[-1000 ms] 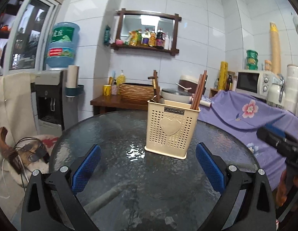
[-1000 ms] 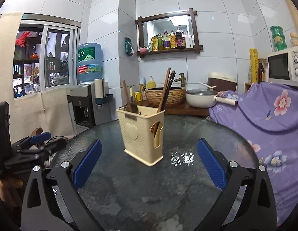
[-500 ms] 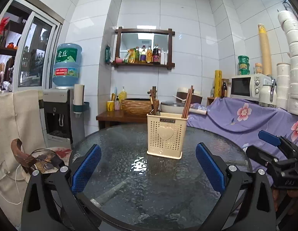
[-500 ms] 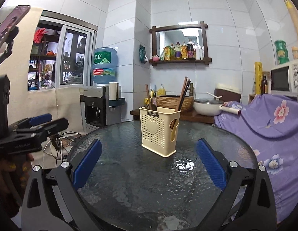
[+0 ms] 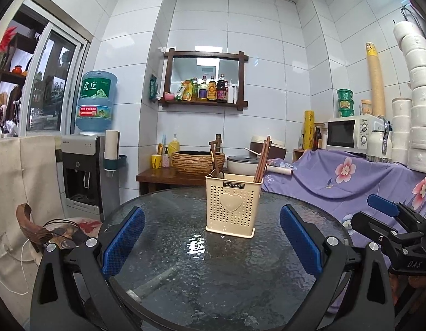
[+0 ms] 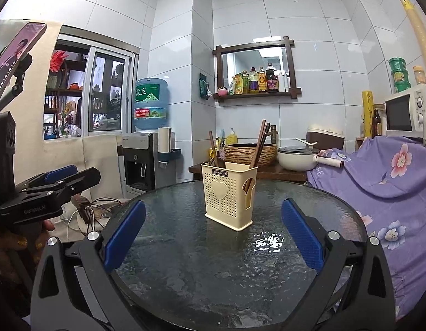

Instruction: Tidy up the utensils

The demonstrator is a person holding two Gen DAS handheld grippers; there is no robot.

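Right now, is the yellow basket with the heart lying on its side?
No, the basket stands upright on the glass table, with chopsticks sticking up out of its top.

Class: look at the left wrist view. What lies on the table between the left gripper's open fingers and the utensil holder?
Nothing: only bare glass table separates the left gripper from the utensil holder, seen in the left wrist view.

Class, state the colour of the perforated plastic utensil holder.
Cream perforated plastic utensil holder; clearest in the left wrist view.

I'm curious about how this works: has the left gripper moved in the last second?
Yes. The left gripper has pulled back and up: in its own view, the cream utensil holder on the glass table looks farther off.
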